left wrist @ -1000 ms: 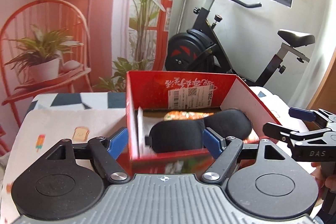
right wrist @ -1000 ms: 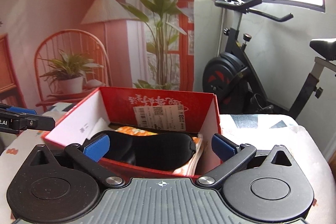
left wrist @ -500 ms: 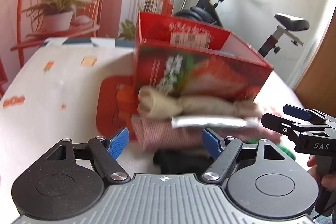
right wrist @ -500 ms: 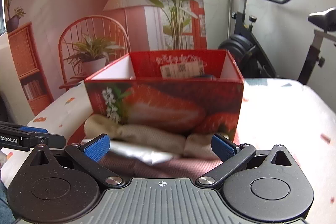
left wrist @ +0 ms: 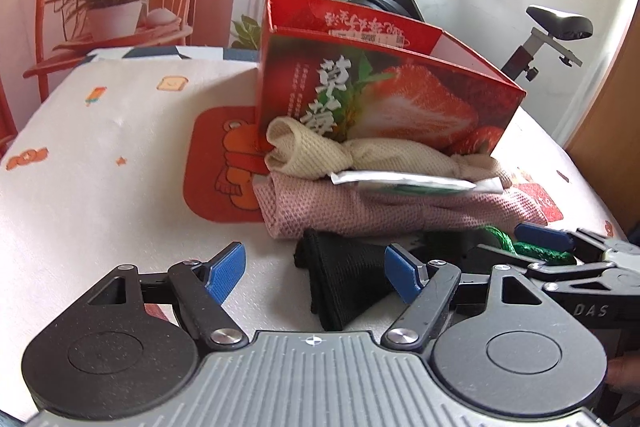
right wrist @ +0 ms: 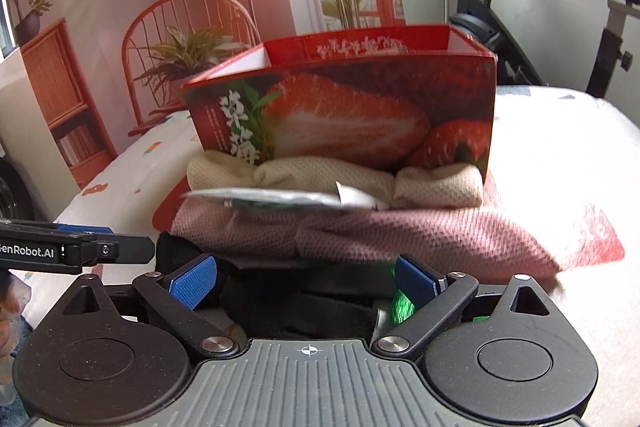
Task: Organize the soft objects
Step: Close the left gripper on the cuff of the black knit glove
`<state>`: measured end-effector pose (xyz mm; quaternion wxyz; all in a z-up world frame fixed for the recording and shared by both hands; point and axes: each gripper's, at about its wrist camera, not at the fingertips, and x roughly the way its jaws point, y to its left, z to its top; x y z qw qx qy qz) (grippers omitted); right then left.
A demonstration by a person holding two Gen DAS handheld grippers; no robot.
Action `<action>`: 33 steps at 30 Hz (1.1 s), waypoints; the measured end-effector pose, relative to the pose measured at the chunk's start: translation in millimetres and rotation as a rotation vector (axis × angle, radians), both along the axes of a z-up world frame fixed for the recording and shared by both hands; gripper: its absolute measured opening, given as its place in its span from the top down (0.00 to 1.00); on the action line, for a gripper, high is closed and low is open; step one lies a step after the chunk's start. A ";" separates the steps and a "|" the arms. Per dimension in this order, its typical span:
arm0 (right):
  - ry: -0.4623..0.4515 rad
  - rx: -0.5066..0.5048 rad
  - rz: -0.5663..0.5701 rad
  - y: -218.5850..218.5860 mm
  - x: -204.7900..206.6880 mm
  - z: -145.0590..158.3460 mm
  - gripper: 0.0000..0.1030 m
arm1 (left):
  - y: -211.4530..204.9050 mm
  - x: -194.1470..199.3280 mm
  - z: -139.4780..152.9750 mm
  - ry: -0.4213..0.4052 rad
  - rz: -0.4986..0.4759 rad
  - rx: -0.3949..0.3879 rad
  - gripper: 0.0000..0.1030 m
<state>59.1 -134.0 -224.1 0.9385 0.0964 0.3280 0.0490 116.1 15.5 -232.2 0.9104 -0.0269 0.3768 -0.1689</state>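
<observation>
**Both claws low over the soft pile in front of the strawberry box**

My left claw (left wrist: 312, 269) stands wide, pads pressing nothing; a folded black cloth (left wrist: 344, 279) lies between them on the counter (left wrist: 120, 115), nearest of the pile before the strawberry box (left wrist: 384, 95). My right claw (right wrist: 306, 281) is also wide, its jaws having just been closing a little, with black fabric (right wrist: 304, 311) between the pads and not gripped. Green cord (left wrist: 532, 247) lies to the right of the black cloth, beside the right claw's fingertip. Next toward the box comes a pink knitted cloth (left wrist: 360, 211), with a silvery flat packet (left wrist: 404, 181) lying on top of it. Behind that, a cream knitted roll (left wrist: 360, 155) rests against the box's front wall. The box stands open-topped; its inside is hidden from here. Beyond it is an exercise bike (left wrist: 540, 23).
</observation>
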 end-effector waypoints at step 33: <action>-0.006 -0.043 -0.099 -14.9 -5.7 -13.5 0.09 | -9.1 14.4 -27.0 0.035 -0.024 -0.041 0.63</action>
